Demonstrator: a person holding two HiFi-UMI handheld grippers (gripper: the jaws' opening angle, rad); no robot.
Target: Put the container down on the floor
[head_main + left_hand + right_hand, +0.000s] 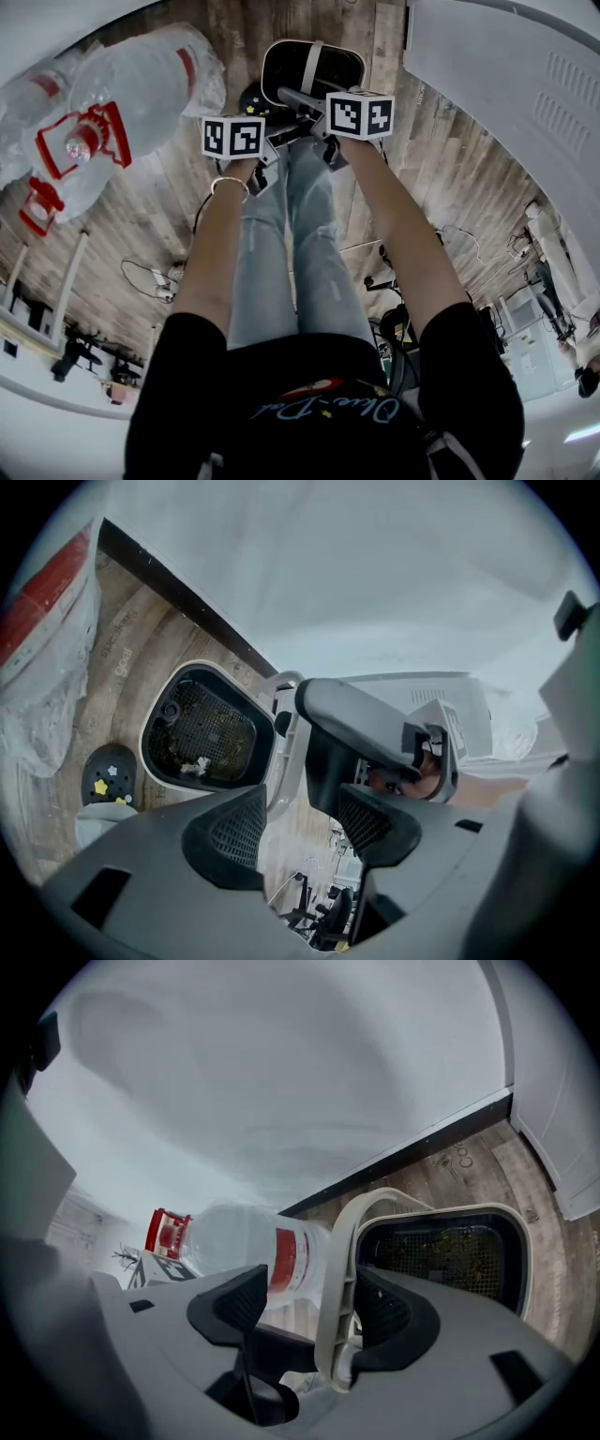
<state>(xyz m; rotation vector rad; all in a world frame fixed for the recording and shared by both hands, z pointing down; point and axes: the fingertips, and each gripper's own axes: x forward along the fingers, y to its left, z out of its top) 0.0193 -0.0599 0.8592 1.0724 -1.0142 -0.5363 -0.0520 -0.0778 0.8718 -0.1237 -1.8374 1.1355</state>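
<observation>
Right gripper view shows the right gripper (pixel 309 1309) released, jaws spread wide, with the container's white handle (pixel 336 1269) standing loose between them, close by the right pad. The container (pixel 511 1232) looks settled on the wooden floor (pixel 469 1166). The left gripper (pixel 298 827) is spread too and grips nothing. Letting go seems the step in hand; next, the right gripper should back away without snagging the handle.

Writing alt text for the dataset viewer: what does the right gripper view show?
The right gripper has its jaws open, with the pale handle of the container standing between them. The container, dark mesh inside, rests on the wooden floor just beyond. A clear water bottle with a red label shows at left, against a white wall.
</observation>
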